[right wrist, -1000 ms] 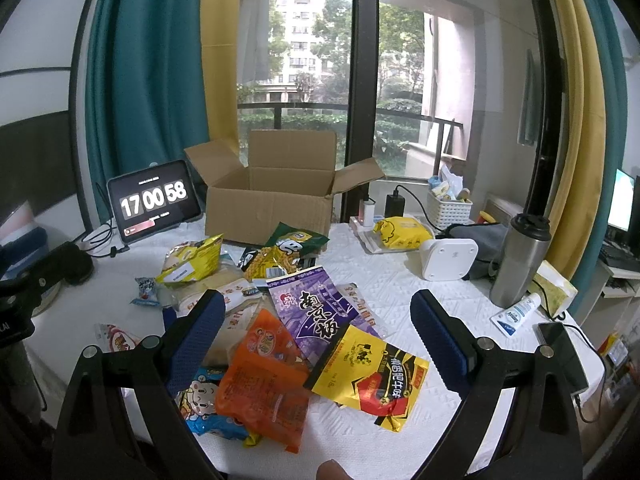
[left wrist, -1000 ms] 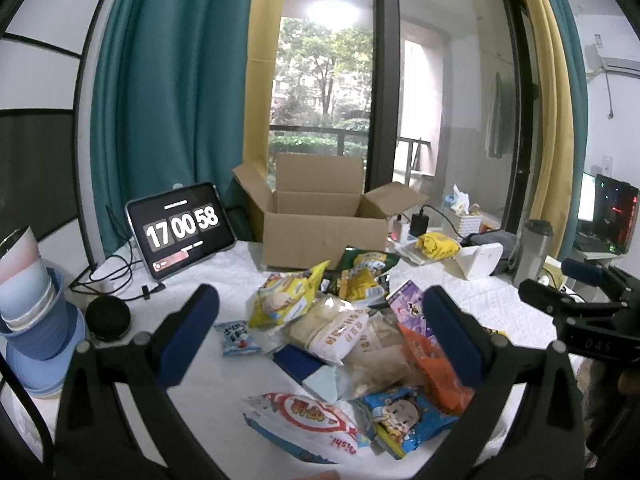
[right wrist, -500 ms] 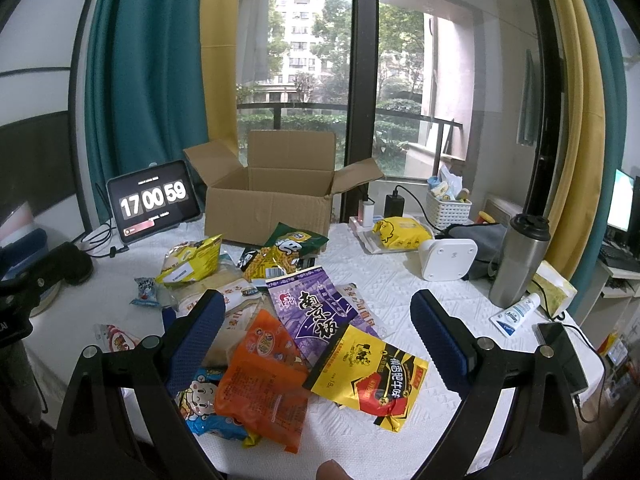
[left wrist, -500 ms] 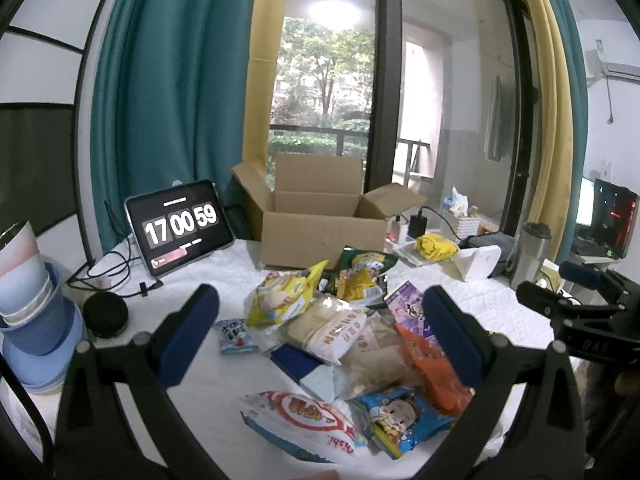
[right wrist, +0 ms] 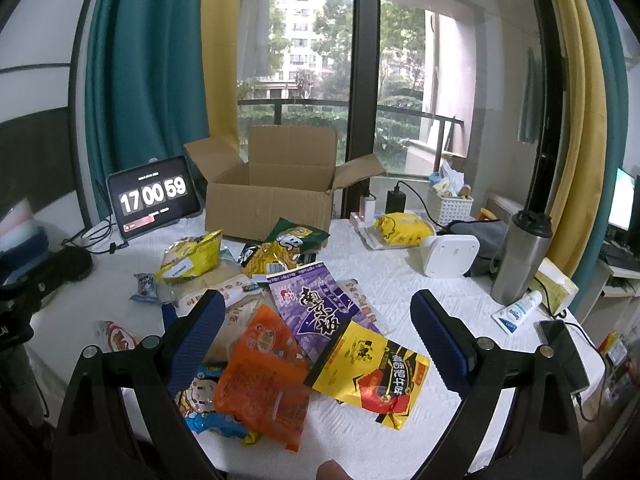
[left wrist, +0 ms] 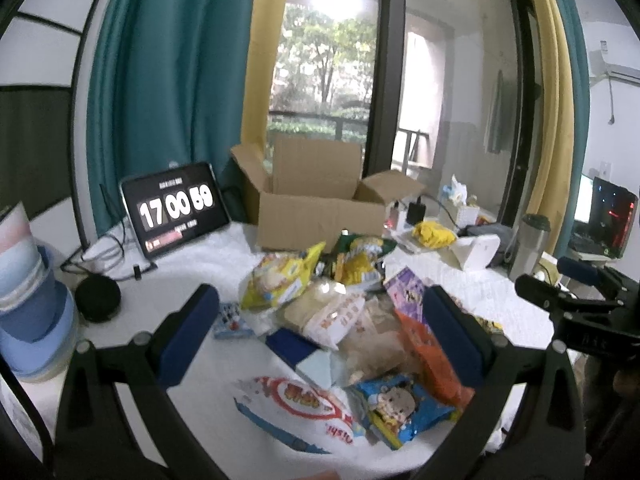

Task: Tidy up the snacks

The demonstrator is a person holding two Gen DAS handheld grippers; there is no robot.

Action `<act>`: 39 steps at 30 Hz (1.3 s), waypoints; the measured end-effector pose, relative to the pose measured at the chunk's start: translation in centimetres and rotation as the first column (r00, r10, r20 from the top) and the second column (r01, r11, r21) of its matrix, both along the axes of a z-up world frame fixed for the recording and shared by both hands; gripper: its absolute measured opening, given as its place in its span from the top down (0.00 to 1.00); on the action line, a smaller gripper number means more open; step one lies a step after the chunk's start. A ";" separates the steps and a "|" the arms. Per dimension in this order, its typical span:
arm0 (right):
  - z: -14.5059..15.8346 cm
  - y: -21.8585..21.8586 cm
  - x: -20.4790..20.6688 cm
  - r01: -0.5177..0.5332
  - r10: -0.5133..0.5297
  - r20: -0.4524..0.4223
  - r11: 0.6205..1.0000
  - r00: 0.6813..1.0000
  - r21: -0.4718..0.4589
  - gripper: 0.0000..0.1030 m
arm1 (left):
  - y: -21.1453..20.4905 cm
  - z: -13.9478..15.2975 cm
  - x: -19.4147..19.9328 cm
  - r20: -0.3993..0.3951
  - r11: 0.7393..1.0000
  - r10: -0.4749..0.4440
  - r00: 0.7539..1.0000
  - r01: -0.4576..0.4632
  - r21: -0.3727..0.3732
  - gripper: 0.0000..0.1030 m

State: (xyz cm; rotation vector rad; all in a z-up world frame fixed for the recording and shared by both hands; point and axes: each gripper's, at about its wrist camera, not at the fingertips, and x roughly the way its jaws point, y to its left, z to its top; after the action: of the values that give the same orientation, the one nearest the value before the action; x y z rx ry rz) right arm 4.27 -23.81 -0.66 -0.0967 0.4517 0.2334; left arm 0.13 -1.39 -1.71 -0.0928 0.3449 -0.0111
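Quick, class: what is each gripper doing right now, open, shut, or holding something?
Left gripper: open, holding nothing.
Right gripper: open, holding nothing.

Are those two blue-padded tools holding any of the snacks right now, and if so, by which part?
Nothing is held. The left tool and right tool are both open above the snack pile, touching no packet.

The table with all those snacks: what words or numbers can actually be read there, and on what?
"17 00 59" on the tablet clock, beside the cardboard box.
Large Chinese characters on the purple packet: present, but I cannot read them reliably.
Chinese print on the yellow and black packet: likewise.
Print on the orange packet and the small tube: too small.
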 end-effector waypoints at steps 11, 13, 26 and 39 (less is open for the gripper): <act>-5.9 -1.5 3.5 0.061 -0.066 -0.149 0.997 0.987 -0.038 0.06 | 1.6 -8.0 3.4 -0.315 0.999 0.027 0.949 -0.040 -0.032 0.00; -6.9 -1.9 4.2 0.071 -0.078 -0.175 0.997 0.981 -0.043 0.06 | 2.1 -9.1 3.9 -0.342 0.996 0.028 0.939 -0.054 -0.066 0.00; -12.3 -6.2 10.1 0.188 -0.165 -0.356 0.982 0.920 0.030 0.06 | 3.0 -13.7 7.2 -0.552 0.987 -0.024 0.834 -0.067 -0.144 0.17; -14.5 -8.7 10.6 0.281 -0.210 -0.418 0.953 0.884 0.115 0.09 | 2.7 -12.5 8.7 -0.551 0.995 -0.006 0.835 -0.049 -0.085 0.36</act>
State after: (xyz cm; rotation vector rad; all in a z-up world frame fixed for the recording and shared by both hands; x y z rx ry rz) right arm 14.89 -32.56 -15.15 0.1841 0.8468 0.0373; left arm 8.80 1.29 -14.24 -0.1965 0.9266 0.0221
